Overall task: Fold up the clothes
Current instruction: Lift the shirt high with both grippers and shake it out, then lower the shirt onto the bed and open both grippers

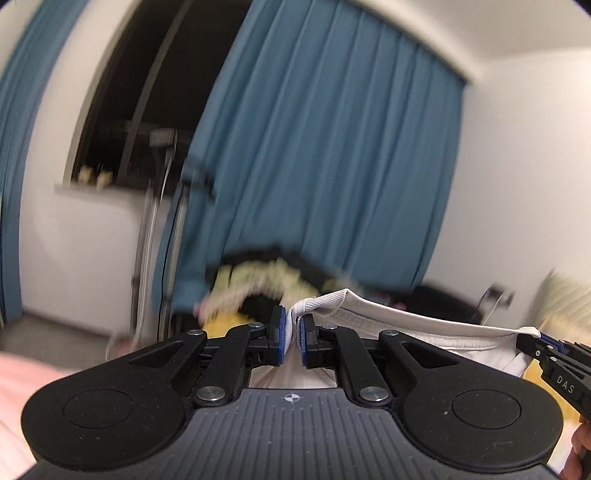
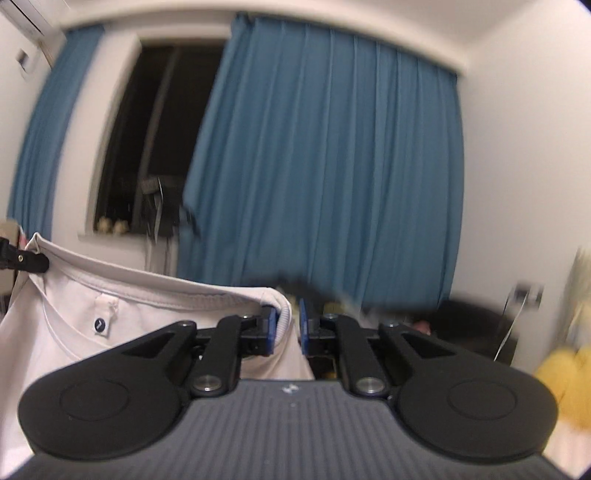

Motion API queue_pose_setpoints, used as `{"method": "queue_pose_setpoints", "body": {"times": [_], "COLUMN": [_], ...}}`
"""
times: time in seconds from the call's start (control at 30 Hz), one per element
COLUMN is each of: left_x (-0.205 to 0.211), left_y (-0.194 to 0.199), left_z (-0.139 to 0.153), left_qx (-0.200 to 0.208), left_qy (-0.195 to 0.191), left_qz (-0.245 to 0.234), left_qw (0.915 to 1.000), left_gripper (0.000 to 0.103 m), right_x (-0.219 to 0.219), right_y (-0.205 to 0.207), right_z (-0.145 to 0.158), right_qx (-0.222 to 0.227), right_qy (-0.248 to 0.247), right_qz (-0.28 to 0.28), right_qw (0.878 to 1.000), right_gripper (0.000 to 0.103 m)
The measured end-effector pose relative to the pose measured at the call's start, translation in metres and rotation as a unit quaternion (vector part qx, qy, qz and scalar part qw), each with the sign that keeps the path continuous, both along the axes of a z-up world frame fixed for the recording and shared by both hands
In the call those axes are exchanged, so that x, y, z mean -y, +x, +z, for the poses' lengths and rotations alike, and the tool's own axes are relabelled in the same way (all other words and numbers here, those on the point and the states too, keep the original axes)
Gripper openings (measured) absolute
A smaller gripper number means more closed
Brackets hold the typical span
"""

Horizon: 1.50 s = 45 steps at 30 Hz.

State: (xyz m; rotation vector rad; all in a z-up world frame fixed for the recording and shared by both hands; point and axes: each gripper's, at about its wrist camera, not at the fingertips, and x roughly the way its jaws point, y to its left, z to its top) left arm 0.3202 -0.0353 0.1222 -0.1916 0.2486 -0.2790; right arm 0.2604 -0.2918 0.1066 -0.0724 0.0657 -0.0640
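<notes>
Holding a white shirt [image 2: 74, 314] up in the air by its collar, left hand-held gripper [image 1: 291, 341] and right hand-held gripper [image 2: 287, 330] both pinching the rim. Thin grip: could slip out, drop and bunch up.

Teal curtains [image 2: 325, 158] (pleated, drawn part-way), dark window [image 2: 155, 136], white walls [image 2: 524, 166], pale ceiling [image 1: 498, 29]

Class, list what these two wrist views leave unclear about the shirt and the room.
1. Shirt body: both views, cut off below the collar by each gripper's own body.
2. Left gripper and right gripper each pinch the collar; contact inside the fold is hidden.
3. Clothes pile: left view, motion-blurred.
4. Sill items: right view, too small.
</notes>
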Motion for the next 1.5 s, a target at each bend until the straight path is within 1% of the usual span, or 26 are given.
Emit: {"method": "queue_pose_setpoints", "body": {"times": [0.07, 0.17, 0.23, 0.3, 0.37, 0.4, 0.43, 0.47, 0.5, 0.53, 0.57, 0.6, 0.63, 0.67, 0.7, 0.73, 0.8, 0.83, 0.9, 1.0, 1.07, 1.2, 1.27, 1.37, 1.47, 1.5], "left_x": [0.006, 0.0, -0.003, -0.011, -0.02, -0.02, -0.022, -0.023, -0.024, -0.025, -0.026, -0.026, -0.028, -0.03, -0.032, -0.035, -0.044, -0.05, -0.061, -0.082, -0.096, -0.12, -0.133, -0.149, -0.158, -0.163], "left_y": [0.036, 0.079, 0.098, 0.116, 0.133, 0.14, 0.15, 0.153, 0.158, 0.16, 0.16, 0.156, 0.152, 0.147, 0.141, 0.133, 0.116, 0.105, 0.08, 0.038, 0.008, -0.06, -0.092, -0.131, -0.151, -0.154], "left_z": [-0.04, -0.103, -0.132, -0.155, -0.171, -0.183, -0.2, -0.207, -0.213, -0.217, -0.218, -0.216, -0.212, -0.208, -0.203, -0.196, -0.182, -0.174, -0.16, -0.145, -0.137, -0.127, -0.128, -0.141, -0.156, -0.159], "left_qx": [-0.038, -0.094, -0.125, -0.15, -0.167, -0.173, -0.179, -0.181, -0.182, -0.182, -0.183, -0.184, -0.186, -0.183, -0.174, -0.166, -0.162, -0.163, -0.16, -0.152, -0.15, -0.144, -0.144, -0.152, -0.181, -0.189], "left_qy": [0.009, 0.027, 0.036, 0.04, 0.046, 0.046, 0.044, 0.043, 0.043, 0.044, 0.047, 0.049, 0.051, 0.053, 0.056, 0.058, 0.052, 0.043, 0.035, 0.026, 0.013, -0.017, -0.04, -0.072, -0.086, -0.096], "left_qz": [0.003, 0.009, 0.01, 0.007, 0.002, -0.001, -0.004, -0.006, -0.009, -0.012, -0.014, -0.016, -0.018, -0.022, -0.026, -0.028, -0.029, -0.03, -0.03, -0.023, -0.017, -0.001, 0.01, 0.031, 0.052, 0.056], "left_qw": [0.9992, 0.9952, 0.9915, 0.9878, 0.9848, 0.9838, 0.9829, 0.9825, 0.9824, 0.9823, 0.982, 0.9815, 0.9811, 0.9814, 0.9828, 0.9841, 0.985, 0.9852, 0.986, 0.9877, 0.9885, 0.9895, 0.9888, 0.9853, 0.9783, 0.9756], "left_gripper": [0.009, 0.009, 0.01, 0.01, 0.011, 0.011, 0.011, 0.011, 0.011, 0.014, 0.018, 0.03, 0.047, 0.055, 0.064, 0.066, 0.068, 0.068, 0.068, 0.069, 0.069, 0.07, 0.07, 0.07, 0.069, 0.069], "right_x": [0.005, 0.009, 0.009, 0.006, 0.0, 0.001, 0.001, 0.002, 0.003, 0.003, 0.005, 0.005, 0.006, 0.008, 0.01, 0.012, 0.015, 0.016, 0.017, 0.018, 0.018, 0.015, 0.015, 0.017, 0.018, 0.018], "right_y": [0.043, 0.096, 0.12, 0.143, 0.154, 0.162, 0.17, 0.177, 0.178, 0.176, 0.173, 0.171, 0.169, 0.163, 0.155, 0.147, 0.124, 0.112, 0.083, 0.032, -0.005, -0.087, -0.128, -0.184, -0.224, -0.235], "right_z": [-0.046, -0.114, -0.157, -0.194, -0.223, -0.238, -0.243, -0.249, -0.249, -0.247, -0.242, -0.241, -0.239, -0.231, -0.223, -0.215, -0.195, -0.186, -0.167, -0.141, -0.124, -0.099, -0.092, -0.091, -0.102, -0.107], "right_qx": [-0.043, -0.113, -0.156, -0.193, -0.219, -0.229, -0.234, -0.238, -0.239, -0.241, -0.243, -0.245, -0.246, -0.245, -0.242, -0.238, -0.231, -0.226, -0.218, -0.202, -0.189, -0.165, -0.154, -0.137, -0.134, -0.135], "right_qy": [0.017, 0.038, 0.043, 0.053, 0.065, 0.071, 0.075, 0.079, 0.082, 0.085, 0.086, 0.087, 0.087, 0.09, 0.093, 0.096, 0.1, 0.1, 0.103, 0.107, 0.112, 0.126, 0.137, 0.159, 0.177, 0.182], "right_qz": [-0.001, 0.0, 0.001, 0.002, 0.005, 0.006, 0.007, 0.008, 0.01, 0.013, 0.016, 0.018, 0.02, 0.023, 0.023, 0.024, 0.028, 0.029, 0.03, 0.036, 0.039, 0.051, 0.056, 0.055, 0.055, 0.055], "right_qw": [0.999, 0.993, 0.987, 0.98, 0.973, 0.971, 0.969, 0.968, 0.968, 0.967, 0.966, 0.966, 0.965, 0.965, 0.966, 0.966, 0.967, 0.968, 0.97, 0.973, 0.975, 0.977, 0.977, 0.976, 0.974, 0.973], "right_gripper": [0.012, 0.012, 0.013, 0.013, 0.013, 0.013, 0.013, 0.014, 0.017, 0.018, 0.023, 0.032, 0.037, 0.048, 0.056, 0.057, 0.057, 0.057, 0.057, 0.057, 0.057, 0.057, 0.057, 0.059, 0.059, 0.06]}}
